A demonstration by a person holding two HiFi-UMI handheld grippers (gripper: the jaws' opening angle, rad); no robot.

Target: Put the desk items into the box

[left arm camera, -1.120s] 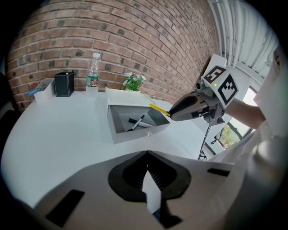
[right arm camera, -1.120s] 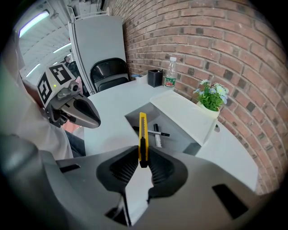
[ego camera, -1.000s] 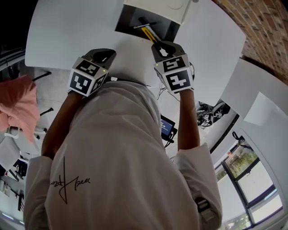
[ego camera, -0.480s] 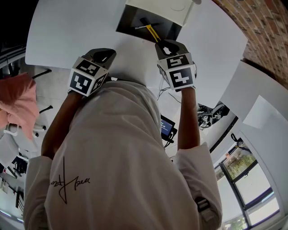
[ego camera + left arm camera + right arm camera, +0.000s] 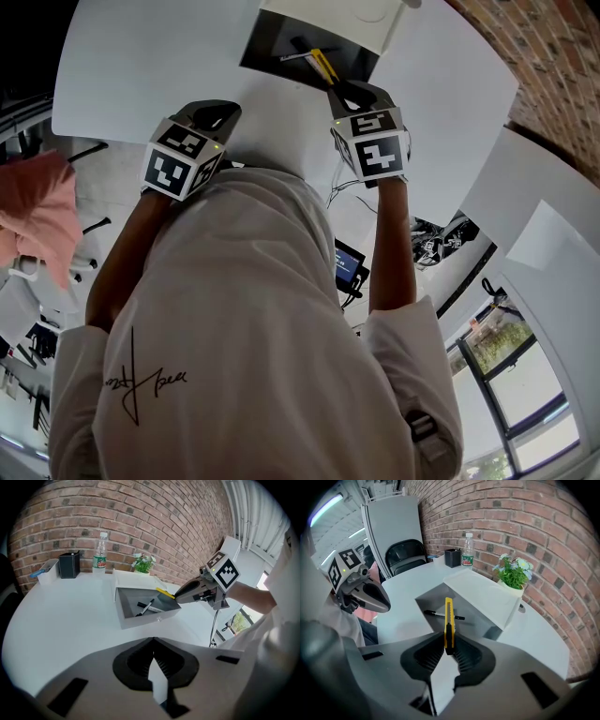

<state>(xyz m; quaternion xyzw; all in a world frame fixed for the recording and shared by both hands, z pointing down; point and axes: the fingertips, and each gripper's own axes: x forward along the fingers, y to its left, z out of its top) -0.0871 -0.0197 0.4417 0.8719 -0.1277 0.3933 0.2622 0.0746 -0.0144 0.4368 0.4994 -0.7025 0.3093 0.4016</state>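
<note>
An open grey box (image 5: 272,42) with a white lid (image 5: 328,17) stands on the white table; a black marker (image 5: 146,607) lies inside. My right gripper (image 5: 449,643) is shut on a yellow utility knife (image 5: 448,618), which points forward over the near wall of the box (image 5: 429,597) and above the marker (image 5: 440,615). In the head view the right gripper (image 5: 349,92) is at the box's near right corner, with the knife (image 5: 323,64) over the opening. My left gripper (image 5: 153,641) is shut with nothing in it and hangs back near the table's front edge, left of the box (image 5: 140,618).
A water bottle (image 5: 99,550), a black pen holder (image 5: 69,565), a white tray (image 5: 44,571) and a potted plant (image 5: 513,573) stand along the brick wall. A black chair (image 5: 405,552) is beyond the table. Bare tabletop (image 5: 61,611) lies left of the box.
My right gripper has moved forward and slightly right, which brings the yellow knife further over the box opening. The left gripper has stayed where it was.
</note>
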